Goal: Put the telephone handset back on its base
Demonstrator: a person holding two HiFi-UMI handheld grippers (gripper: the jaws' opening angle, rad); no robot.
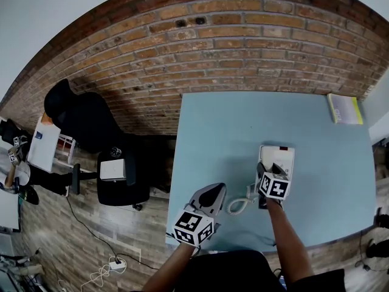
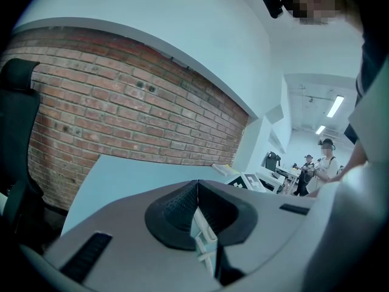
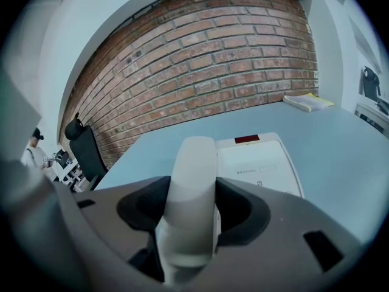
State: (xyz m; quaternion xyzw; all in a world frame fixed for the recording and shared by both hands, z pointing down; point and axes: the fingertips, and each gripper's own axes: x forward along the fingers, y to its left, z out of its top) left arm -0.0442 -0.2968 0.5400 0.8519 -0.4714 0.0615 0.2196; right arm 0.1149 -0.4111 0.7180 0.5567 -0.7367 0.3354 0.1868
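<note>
- The left tool point(image 2: 196, 207) hangs over the bench's point(image 1: 231, 126) near edge, jaws pressed together on nothing.
- The right tool point(image 3: 193, 208) clamps the handset point(image 3: 193, 163) just short of the base point(image 1: 278, 157); the coiled cord point(image 1: 239, 205) lies beside it.
- The pickup looks done; seating the handset in its cradle is left.
- A yellow book point(image 1: 344, 109) lies in the far corner, well apart; nothing seems to bar the way.

No words or numbers can be read here. The phone base point(image 3: 261, 163) has a row of tiny print near its middle, too small to make out. The right cube point(image 1: 274, 187) and the left cube point(image 1: 193, 227) show only black and white squares.
</note>
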